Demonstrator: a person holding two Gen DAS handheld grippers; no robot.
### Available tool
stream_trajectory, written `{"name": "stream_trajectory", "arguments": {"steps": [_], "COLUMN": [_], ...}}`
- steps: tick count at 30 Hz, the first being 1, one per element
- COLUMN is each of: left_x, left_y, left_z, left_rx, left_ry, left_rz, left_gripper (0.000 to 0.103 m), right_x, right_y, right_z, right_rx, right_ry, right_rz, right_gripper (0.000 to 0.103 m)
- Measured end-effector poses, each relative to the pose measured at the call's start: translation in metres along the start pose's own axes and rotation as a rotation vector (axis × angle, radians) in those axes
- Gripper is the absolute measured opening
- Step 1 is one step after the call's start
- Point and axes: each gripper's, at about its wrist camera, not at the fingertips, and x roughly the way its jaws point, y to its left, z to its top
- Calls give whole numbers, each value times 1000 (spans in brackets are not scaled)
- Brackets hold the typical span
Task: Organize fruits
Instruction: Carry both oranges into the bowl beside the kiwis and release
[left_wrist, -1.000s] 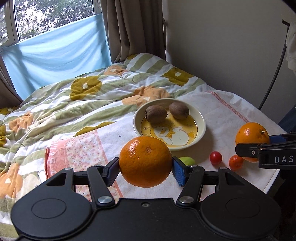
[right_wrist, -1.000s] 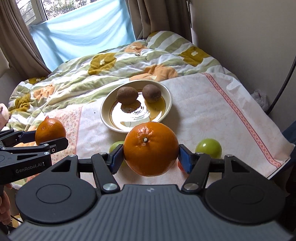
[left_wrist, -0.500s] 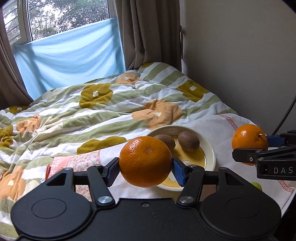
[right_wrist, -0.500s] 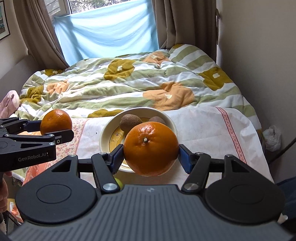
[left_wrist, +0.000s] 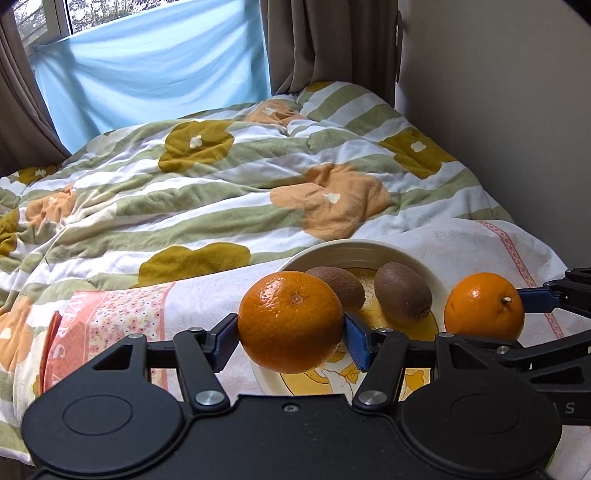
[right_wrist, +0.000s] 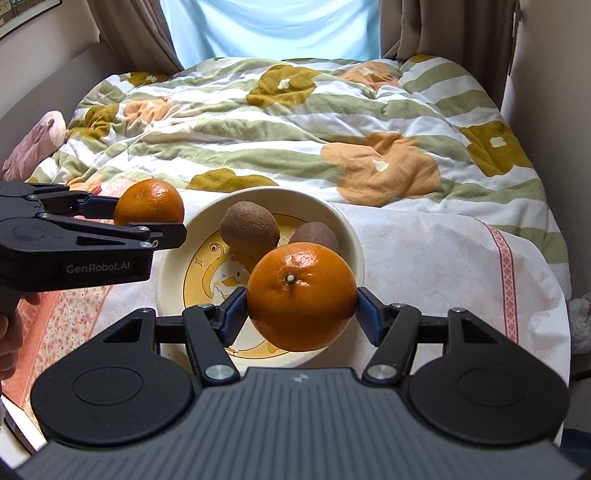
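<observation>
My left gripper (left_wrist: 291, 332) is shut on an orange (left_wrist: 291, 321) and holds it above the near left rim of a cream bowl (left_wrist: 369, 248). My right gripper (right_wrist: 301, 308) is shut on a second orange (right_wrist: 301, 297) above the bowl's near part (right_wrist: 343, 229). Two brown kiwis (left_wrist: 402, 293) lie in the bowl; they also show in the right wrist view (right_wrist: 249, 225). Each gripper shows in the other's view: the right one with its orange (left_wrist: 484, 306), the left one with its orange (right_wrist: 149, 203).
The bowl stands on a white cloth (right_wrist: 443, 258) with a pink border, over a floral striped quilt (right_wrist: 295, 129). A pink patterned cloth (left_wrist: 110, 317) lies left of the bowl. Walls stand to the right, curtains and a window behind.
Both grippers have moved forward over the bowl with their oranges. The small green and red fruits on the cloth have passed out of view beneath them.
</observation>
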Motion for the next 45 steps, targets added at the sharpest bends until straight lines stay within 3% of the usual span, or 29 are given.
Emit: {"name": "stream_trajectory", "arguments": {"steps": [16, 17, 18, 20, 35, 45], "left_x": [54, 53, 51, 44, -10, -20], "left_y": [-15, -16, -15, -14, 14, 22], "left_z": [-7, -7, -7, -6, -18, -29], "left_rx": [96, 101, 105, 105, 3, -31], "left_ry": [104, 91, 82, 48, 5, 3], "left_rz": [19, 24, 21, 28, 52, 57], "left_gripper": [65, 71, 85, 92, 95, 95], "right_x": [34, 35, 34, 33, 32, 50], "right_y": [3, 3, 3, 3, 7, 21], "right_z": [-2, -2, -2, -4, -4, -3], "right_rx": [-37, -35, -34, -32, -44, -56], "right_ry": [49, 50, 50, 51, 58, 88], "right_rz": [7, 5, 2, -3, 0, 12], "right_gripper": [77, 77, 77, 77, 77, 78]}}
